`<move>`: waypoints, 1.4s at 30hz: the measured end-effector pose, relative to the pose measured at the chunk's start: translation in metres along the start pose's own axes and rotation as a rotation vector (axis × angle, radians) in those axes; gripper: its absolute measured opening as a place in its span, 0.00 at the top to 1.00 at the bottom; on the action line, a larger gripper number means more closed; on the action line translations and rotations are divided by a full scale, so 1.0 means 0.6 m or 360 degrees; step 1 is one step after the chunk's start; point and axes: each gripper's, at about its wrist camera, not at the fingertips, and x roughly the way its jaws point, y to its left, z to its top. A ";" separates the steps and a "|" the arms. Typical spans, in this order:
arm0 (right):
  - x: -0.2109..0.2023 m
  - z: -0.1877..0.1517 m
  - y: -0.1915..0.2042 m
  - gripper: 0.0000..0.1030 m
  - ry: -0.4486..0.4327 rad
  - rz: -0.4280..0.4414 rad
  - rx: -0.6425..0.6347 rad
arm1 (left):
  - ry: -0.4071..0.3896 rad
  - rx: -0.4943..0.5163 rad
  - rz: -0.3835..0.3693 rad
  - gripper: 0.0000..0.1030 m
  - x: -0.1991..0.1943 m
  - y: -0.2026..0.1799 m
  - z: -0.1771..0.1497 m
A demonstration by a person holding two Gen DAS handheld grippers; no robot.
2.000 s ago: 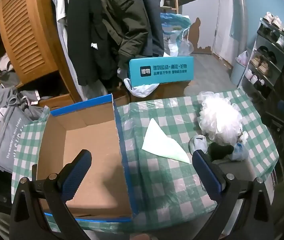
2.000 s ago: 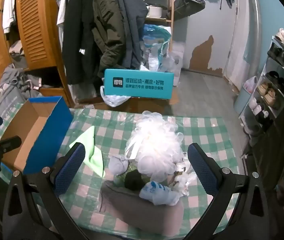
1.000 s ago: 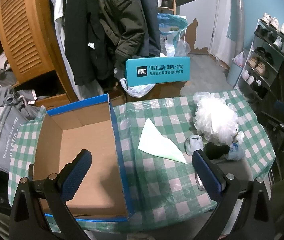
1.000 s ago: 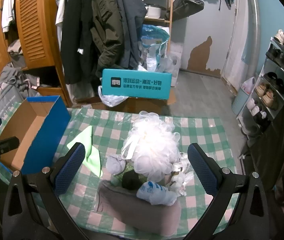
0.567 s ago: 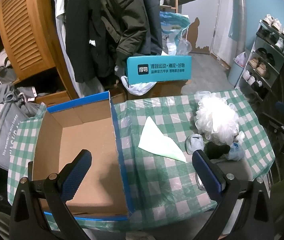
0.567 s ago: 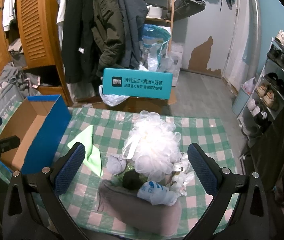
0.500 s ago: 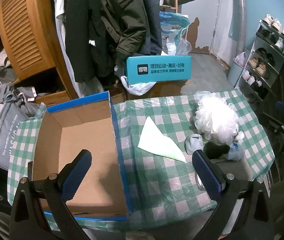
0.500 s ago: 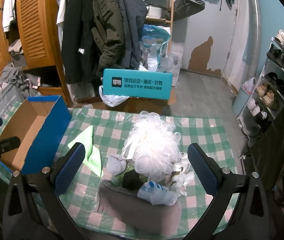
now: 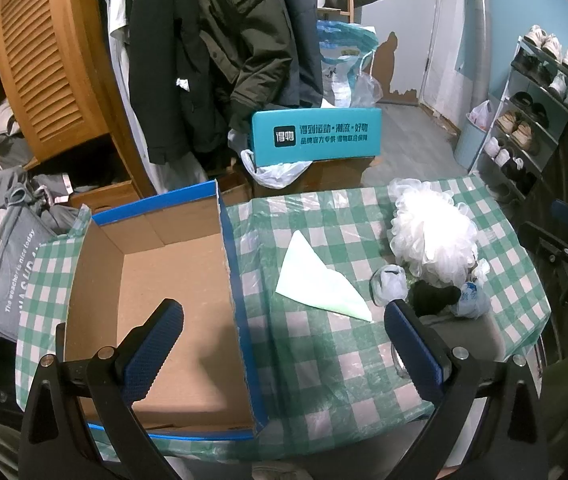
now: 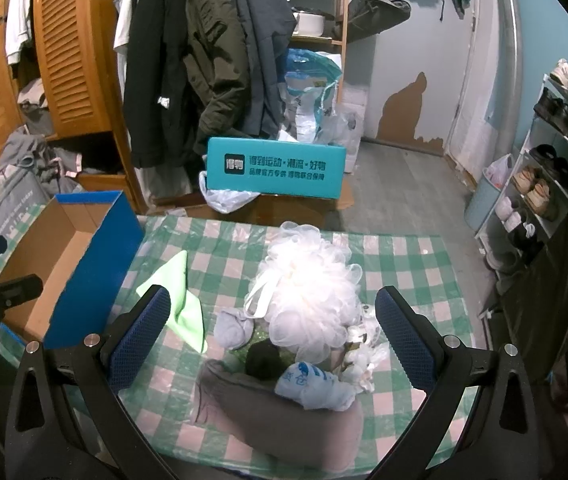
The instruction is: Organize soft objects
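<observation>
Above soft pile [image 10: 303, 320] — right gripper [image 10: 272, 320] jaws wide.

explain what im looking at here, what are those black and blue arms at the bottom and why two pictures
Those are hand-held tongs, one in each of a person's hands, each carrying a fisheye camera that looks along its two fingers. One picture is from the left tongs, above an empty cardboard box; the other is from the right tongs, above a pile of soft things. Both are open and hold nothing. On the green checked tablecloth lie a white bath pouf, a light green cloth, a grey cushion-like item and small bundles.
</observation>
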 end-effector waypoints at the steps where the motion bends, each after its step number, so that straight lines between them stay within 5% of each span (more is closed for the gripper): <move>1: 0.000 -0.001 -0.001 0.02 0.0000 -0.0001 0.0000 | 0.0002 -0.0002 -0.0001 0.01 -0.001 0.000 -0.001; 42: -0.003 -0.001 -0.024 0.02 0.0016 -0.0037 0.0011 | 0.0053 -0.0021 0.0004 0.01 0.013 -0.005 -0.013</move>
